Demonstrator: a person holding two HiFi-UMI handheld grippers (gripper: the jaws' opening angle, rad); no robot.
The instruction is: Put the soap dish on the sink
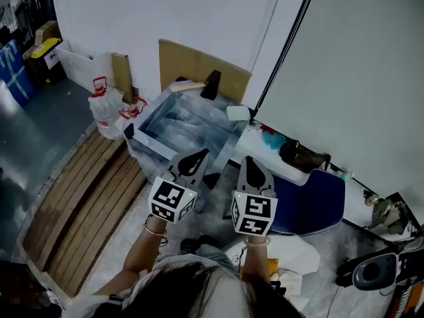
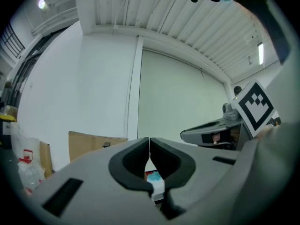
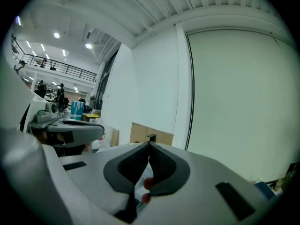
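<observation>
Looking down on left gripper [image 1: 199, 156] and right gripper [image 1: 250, 161], side by side near a sink [image 1: 149, 141]. Fingers of all 2 pressed together, gripping nothing. Pale soap dish [image 1: 238, 112] at sink's far right corner.

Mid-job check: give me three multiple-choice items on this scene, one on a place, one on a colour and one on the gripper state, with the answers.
1. The cardboard stands: A) behind the sink; B) inside it; C) under it.
2. The chair is: A) red; B) blue; C) white.
3. The left gripper and right gripper are: A) both open; B) both shut, empty; C) one holding a dish.

Answers: 1 A, it stands upright past the sink's far rim. 2 B, the seat beside the right gripper is blue. 3 B, each gripper view shows the jaws together with nothing between them.
</observation>
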